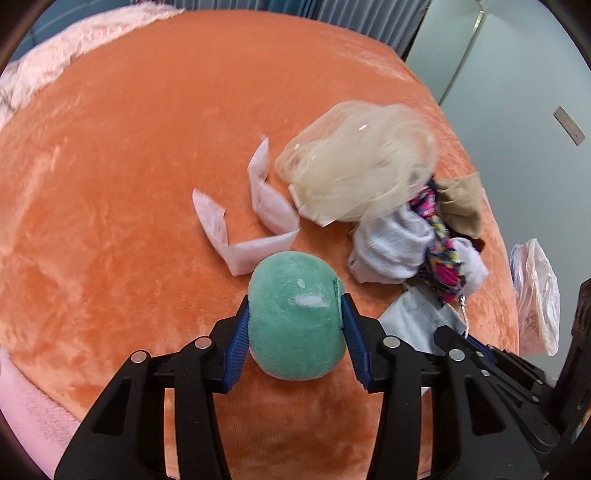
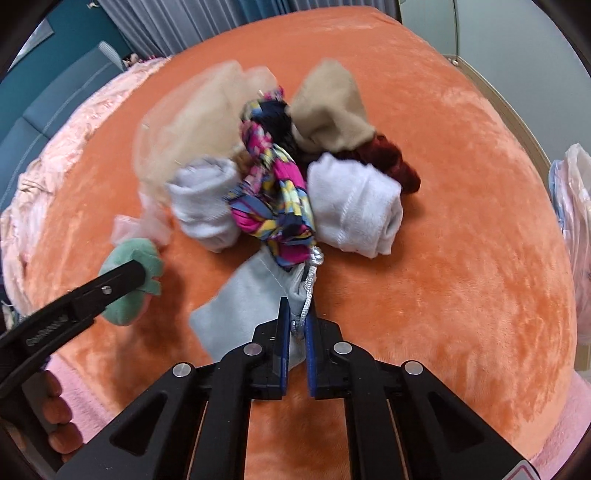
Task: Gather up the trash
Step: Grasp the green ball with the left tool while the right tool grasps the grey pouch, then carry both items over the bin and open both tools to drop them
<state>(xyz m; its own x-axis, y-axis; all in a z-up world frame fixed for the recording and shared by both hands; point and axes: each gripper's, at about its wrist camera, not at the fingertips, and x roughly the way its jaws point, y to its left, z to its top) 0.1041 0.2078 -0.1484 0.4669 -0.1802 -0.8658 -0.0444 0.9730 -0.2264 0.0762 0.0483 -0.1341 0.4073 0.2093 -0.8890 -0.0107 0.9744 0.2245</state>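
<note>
— Trash is what I'd call that heap on the orange plush blanket [image 1: 110, 184]. From the left wrist view, what do you make out?

— The left gripper [image 1: 295, 328] has its blue pads pressed on both sides of a green plush ball [image 1: 295, 314], low in the middle. At about twelve o'clock from the ball lies a folded white fabric strip [image 1: 255, 225]; at one o'clock, a cream tulle bundle [image 1: 354, 170]. At two to three o'clock sit white rolled socks [image 1: 391, 247], a multicoloured scarf [image 1: 443, 254] and a tan cloth [image 1: 461, 206].

— And the room?

— Pale floor off the bed's right edge, with a clear plastic bag [image 1: 535, 295] at three o'clock, and grey curtains [image 1: 332, 14] at the top.

— Now the right wrist view.

— The right gripper [image 2: 298, 325] is pinched nearly closed on the cord end of a grey drawstring pouch [image 2: 243, 306] lying flat on the blanket. The heap is at twelve o'clock from it: scarf in the middle, a sock roll on each side, tan cloth and a dark red velvet piece [image 2: 395, 162] beyond. The green ball, in the other gripper, is at nine o'clock. Pink bedding [image 2: 74, 122] edges the left, and a teal wall [image 2: 74, 26] shows at eleven o'clock.
</note>
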